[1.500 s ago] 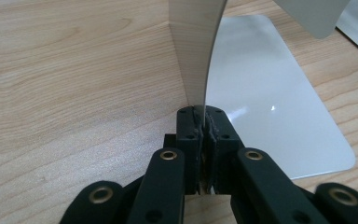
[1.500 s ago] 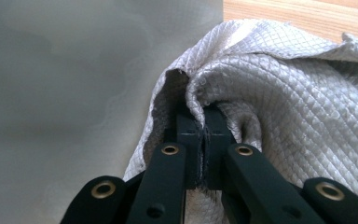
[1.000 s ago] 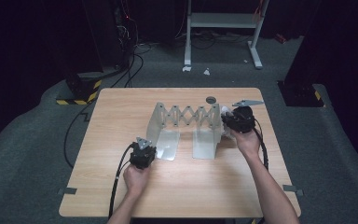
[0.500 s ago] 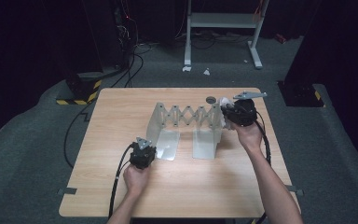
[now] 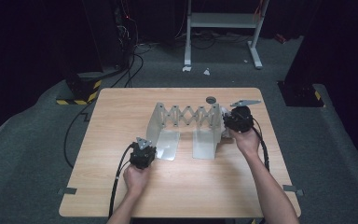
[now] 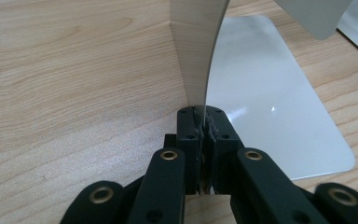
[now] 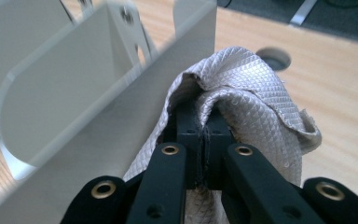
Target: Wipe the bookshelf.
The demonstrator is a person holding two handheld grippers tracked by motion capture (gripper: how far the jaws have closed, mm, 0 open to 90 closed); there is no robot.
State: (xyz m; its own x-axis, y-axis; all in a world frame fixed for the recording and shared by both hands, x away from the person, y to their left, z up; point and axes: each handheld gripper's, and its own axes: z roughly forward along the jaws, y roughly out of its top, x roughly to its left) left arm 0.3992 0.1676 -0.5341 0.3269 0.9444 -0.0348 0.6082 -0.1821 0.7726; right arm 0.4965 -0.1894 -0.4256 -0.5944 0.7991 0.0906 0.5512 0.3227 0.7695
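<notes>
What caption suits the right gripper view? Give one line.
Right gripper shut on grey waffle-textured cloth beside the pale metal expandable bookend.

A round hole (image 5: 210,99) pierces the wooden table (image 5: 121,112); cables (image 5: 135,60) cross the floor.

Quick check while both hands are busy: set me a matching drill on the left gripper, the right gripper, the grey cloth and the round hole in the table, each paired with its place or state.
Things:
1. left gripper
2. right gripper
3. grey woven cloth
4. round hole in the wooden table

Places or states:
A. bunched against the end panel of the silver metal accordion bookend rack
B. beyond the rack, far side of the tabletop
C. jaws shut on the cloth
D. jaws shut on the edge of the rack's upright panel

Pairs: 1-D, 2-C, 3-A, 4-B
</notes>
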